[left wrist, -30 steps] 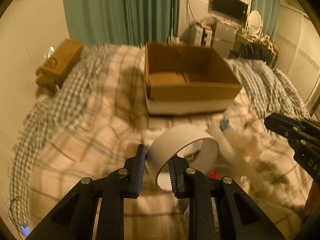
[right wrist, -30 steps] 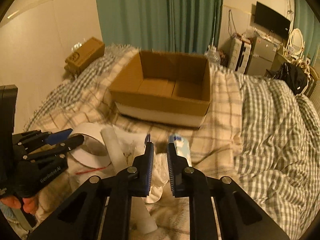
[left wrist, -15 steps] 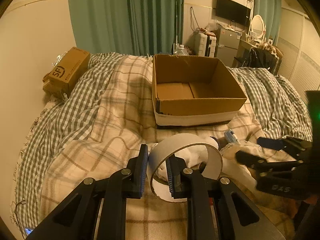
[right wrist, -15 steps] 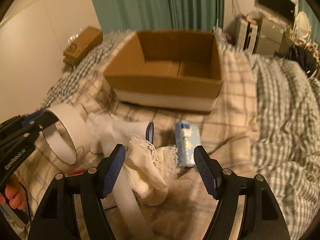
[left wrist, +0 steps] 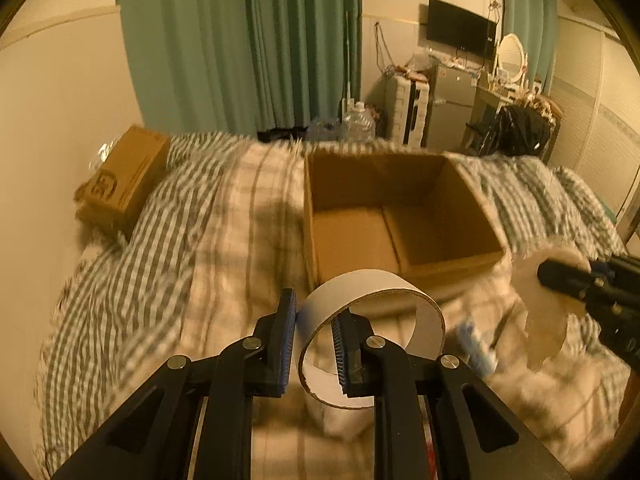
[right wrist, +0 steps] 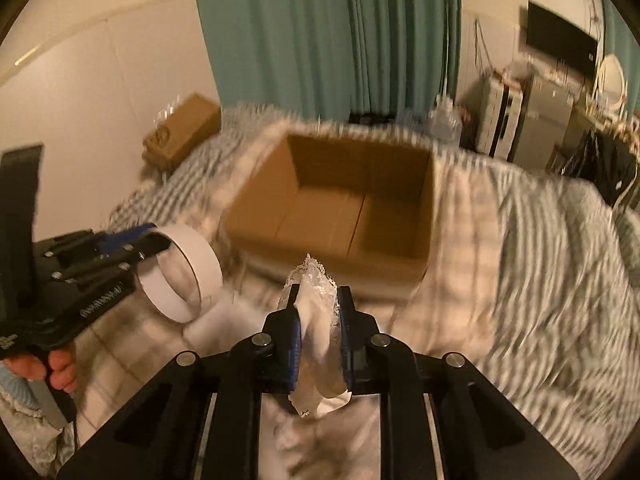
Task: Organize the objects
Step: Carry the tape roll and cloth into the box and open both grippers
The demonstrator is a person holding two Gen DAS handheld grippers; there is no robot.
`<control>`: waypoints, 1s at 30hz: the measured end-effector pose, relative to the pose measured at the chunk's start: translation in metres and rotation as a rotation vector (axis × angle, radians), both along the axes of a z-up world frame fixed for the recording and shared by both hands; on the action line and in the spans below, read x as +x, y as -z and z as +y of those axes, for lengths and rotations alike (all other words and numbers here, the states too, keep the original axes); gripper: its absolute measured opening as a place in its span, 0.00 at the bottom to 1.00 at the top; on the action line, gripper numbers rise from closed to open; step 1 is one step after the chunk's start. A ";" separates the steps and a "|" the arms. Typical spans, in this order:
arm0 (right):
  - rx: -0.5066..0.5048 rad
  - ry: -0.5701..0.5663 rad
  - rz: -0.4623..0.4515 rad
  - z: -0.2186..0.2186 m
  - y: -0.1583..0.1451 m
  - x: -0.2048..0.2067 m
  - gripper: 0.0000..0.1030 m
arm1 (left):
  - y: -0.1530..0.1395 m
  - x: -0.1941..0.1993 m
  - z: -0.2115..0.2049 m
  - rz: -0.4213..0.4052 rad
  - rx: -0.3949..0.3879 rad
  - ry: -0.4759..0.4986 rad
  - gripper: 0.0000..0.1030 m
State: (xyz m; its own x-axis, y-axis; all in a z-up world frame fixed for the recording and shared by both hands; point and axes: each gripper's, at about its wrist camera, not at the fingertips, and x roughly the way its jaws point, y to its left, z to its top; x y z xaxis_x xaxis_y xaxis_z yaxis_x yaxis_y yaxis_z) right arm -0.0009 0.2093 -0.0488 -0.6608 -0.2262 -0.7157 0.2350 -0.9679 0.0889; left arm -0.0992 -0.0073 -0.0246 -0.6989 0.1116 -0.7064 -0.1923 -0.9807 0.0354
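My left gripper (left wrist: pixel 314 338) is shut on the wall of a wide white cardboard ring (left wrist: pixel 384 296) and holds it above the bed, just short of the open brown cardboard box (left wrist: pixel 400 220). The ring (right wrist: pixel 188 272) and left gripper (right wrist: pixel 132 246) also show in the right wrist view. My right gripper (right wrist: pixel 318 312) is shut on a white lace-edged cloth (right wrist: pixel 316 320), lifted in front of the box (right wrist: pixel 344 216). The right gripper (left wrist: pixel 568 276) with the cloth (left wrist: pixel 548 312) shows at the right of the left wrist view. A small blue-and-white packet (left wrist: pixel 476 346) lies on the bed.
The bed has a beige plaid cover (left wrist: pixel 232 240) and a grey checked duvet (right wrist: pixel 540 280). A closed brown carton (left wrist: pixel 124 180) sits at the bed's far left by the wall. Green curtains (left wrist: pixel 248 40), a fridge (left wrist: pixel 452 108) and cluttered furniture stand behind the bed.
My right gripper closed on the lace cloth and lifted it off the bed. Both grippers rose and moved towards the box; my left still holds the ring.
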 end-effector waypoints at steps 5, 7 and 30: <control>0.026 0.018 0.077 0.007 -0.043 -0.041 0.15 | -0.024 -0.040 0.011 0.042 0.012 0.008 0.17; 0.035 0.018 0.094 0.007 -0.053 -0.060 0.15 | -0.028 -0.058 0.015 0.046 0.018 0.009 0.17; 0.032 0.130 0.021 0.034 0.002 -0.126 0.72 | 0.020 -0.093 0.045 -0.030 -0.036 0.022 0.93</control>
